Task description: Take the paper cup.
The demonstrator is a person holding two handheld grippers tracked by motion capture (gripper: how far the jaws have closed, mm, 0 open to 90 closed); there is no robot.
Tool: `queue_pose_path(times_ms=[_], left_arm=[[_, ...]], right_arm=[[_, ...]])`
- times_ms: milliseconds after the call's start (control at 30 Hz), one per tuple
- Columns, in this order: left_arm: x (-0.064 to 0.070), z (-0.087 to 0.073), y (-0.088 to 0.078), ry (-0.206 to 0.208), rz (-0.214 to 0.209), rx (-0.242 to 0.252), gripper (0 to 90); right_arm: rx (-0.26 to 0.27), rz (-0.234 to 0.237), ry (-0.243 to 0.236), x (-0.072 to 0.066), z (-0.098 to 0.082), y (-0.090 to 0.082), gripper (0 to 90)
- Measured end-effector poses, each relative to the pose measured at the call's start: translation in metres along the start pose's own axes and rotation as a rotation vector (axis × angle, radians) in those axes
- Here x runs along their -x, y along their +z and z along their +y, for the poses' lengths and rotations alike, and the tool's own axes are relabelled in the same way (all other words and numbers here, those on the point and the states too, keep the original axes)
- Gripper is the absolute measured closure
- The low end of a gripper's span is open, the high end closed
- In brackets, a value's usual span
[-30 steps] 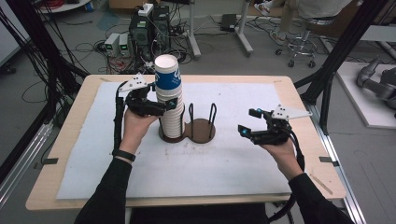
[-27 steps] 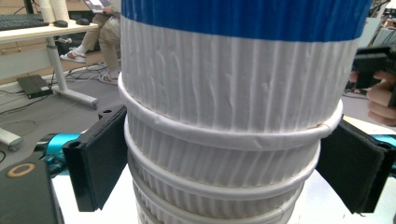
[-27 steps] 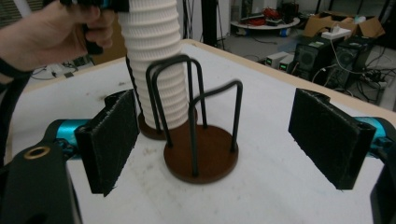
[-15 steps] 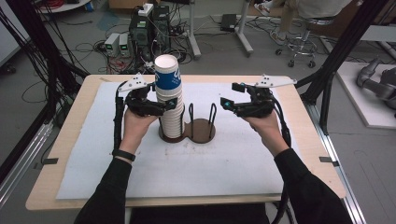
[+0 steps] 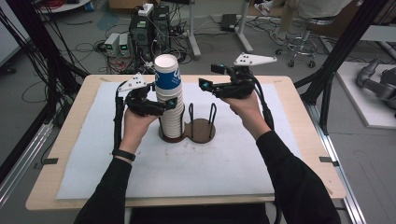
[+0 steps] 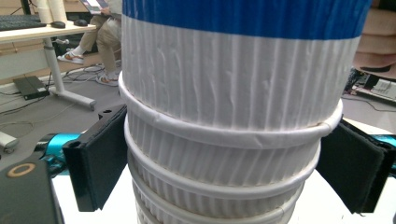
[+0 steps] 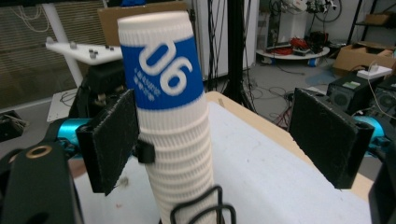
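**Cup stack between 2 hand-held grippers**

High view: left hand-held gripper (image 5: 169, 105) is clamping the cup stack (image 5: 169, 100) standing in the holder (image 5: 201, 130) on the table (image 5: 299, 116). Right gripper view: right hand-held gripper (image 7: 224, 135), jaws wide, just narrowing slightly, is approaching the stack, gripping nothing.

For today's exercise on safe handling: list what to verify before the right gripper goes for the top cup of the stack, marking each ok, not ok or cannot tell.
1. Left gripper jaws bracket the tall stack of ribbed white paper cups: ok.
2. Left pads pressing the stack: cannot tell.
3. Right gripper open, nothing between its jaws, which have just been closing slightly: ok.
4. Blue-banded top cup lined up between the right jaws: not ok, near one pad.
5. Stack seated upright in the brown two-ring wooden holder: ok.
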State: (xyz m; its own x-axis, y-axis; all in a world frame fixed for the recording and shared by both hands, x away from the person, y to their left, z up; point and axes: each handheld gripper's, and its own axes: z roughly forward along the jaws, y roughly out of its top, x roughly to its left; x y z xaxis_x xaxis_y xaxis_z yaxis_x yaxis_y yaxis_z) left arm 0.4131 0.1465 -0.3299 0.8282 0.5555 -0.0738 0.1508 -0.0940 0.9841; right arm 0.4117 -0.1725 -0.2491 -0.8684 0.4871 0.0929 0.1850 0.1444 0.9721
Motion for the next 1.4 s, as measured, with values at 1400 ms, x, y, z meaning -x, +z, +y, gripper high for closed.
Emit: queue_pose_path(times_ms=[1400], left_arm=[[0.002,0.002,0.000,0.014,0.005,-0.013,11.1]], right_arm=[[0.073,0.068,-0.027,-0.039,0.069,0.072,29.8]])
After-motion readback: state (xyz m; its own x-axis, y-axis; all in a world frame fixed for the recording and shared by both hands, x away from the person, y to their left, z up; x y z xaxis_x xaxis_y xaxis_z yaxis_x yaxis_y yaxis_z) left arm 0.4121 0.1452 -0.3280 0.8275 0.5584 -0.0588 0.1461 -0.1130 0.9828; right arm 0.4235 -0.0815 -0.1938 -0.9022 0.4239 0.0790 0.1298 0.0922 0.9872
